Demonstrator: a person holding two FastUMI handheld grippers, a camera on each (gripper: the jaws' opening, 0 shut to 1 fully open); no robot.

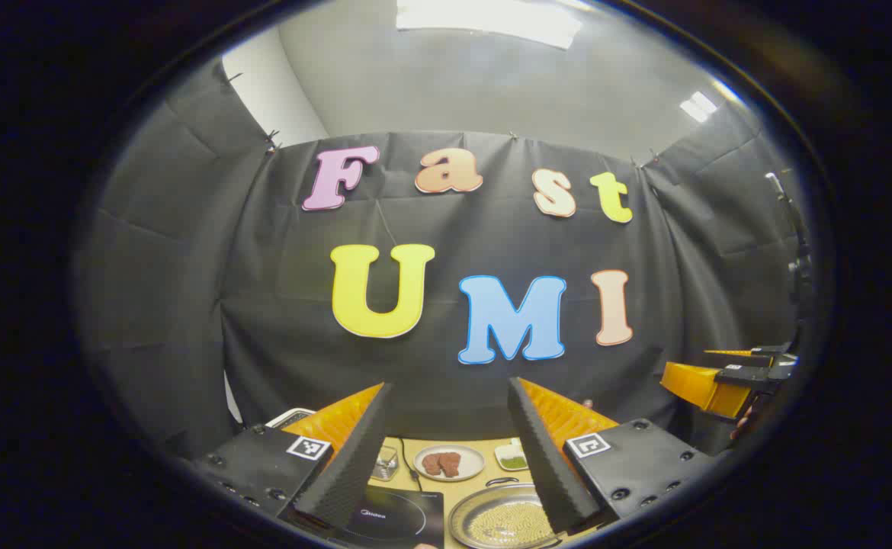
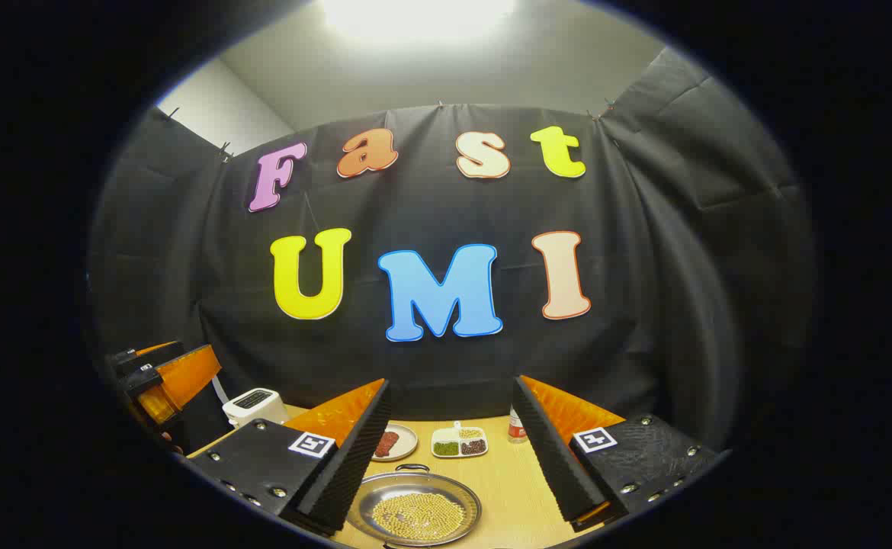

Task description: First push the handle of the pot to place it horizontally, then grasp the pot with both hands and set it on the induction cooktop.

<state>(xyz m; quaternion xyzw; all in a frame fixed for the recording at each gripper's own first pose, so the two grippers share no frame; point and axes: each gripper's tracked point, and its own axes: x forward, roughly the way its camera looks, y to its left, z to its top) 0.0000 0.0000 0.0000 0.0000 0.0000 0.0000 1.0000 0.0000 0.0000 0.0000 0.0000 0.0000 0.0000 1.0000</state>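
Both grippers raised above the table, pot low in frame ahead of them.

Left gripper (image 1: 446,457): fingers spread, empty; black glass induction cooktop (image 1: 396,518) bottom centre-left, shallow round steel pot of pale beans (image 1: 501,520) just right of it, by the right finger. Right gripper (image 2: 450,457): fingers released, empty; same pot (image 2: 415,509) bottom centre, nearer its left finger. Small loop handle (image 2: 413,467) on the far rim; its tilt I cannot tell. Right gripper looks better aligned for the push.
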